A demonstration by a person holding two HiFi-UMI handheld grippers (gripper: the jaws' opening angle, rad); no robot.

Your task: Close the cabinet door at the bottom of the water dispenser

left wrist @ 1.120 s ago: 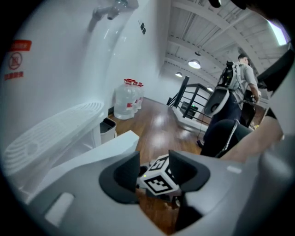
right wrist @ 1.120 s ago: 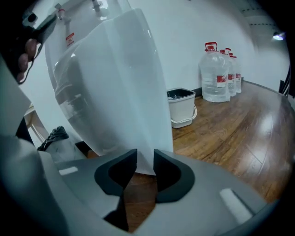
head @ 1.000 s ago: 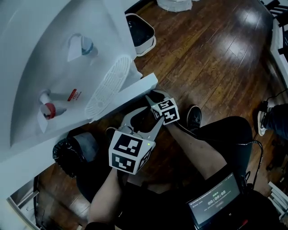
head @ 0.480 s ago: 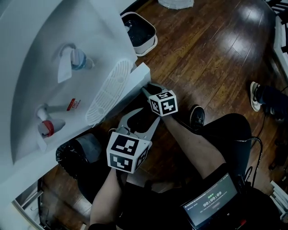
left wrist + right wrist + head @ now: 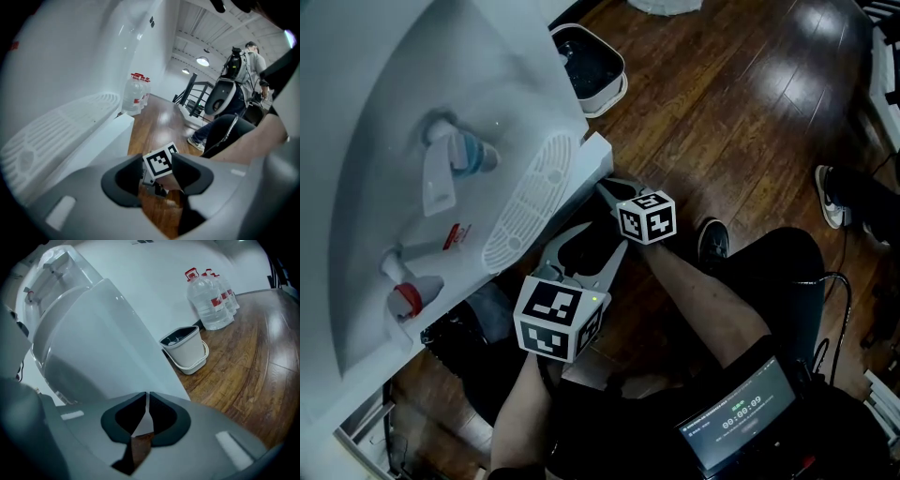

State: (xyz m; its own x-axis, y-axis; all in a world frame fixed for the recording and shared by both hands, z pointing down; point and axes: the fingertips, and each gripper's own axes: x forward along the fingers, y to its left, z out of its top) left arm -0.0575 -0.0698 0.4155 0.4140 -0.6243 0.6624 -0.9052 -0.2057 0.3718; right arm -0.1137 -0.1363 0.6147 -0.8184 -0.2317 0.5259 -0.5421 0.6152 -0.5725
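right gripper (image 5: pixel 146 398) jaws just closed, seemingly empty; beside cabinet door (image 5: pixel 117 345)

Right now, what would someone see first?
The big white water dispenser fills the left side, with a blue tap and a red tap. In the middle, each tool carries a black-and-white cube: the left tool is open, and the right tool has just closed, empty, beside the corner of the white door.

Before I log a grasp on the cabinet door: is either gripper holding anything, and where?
Nothing is held. The right gripper has just been closing its jaws, nothing between them, by the cabinet door; the left gripper stands open, empty.
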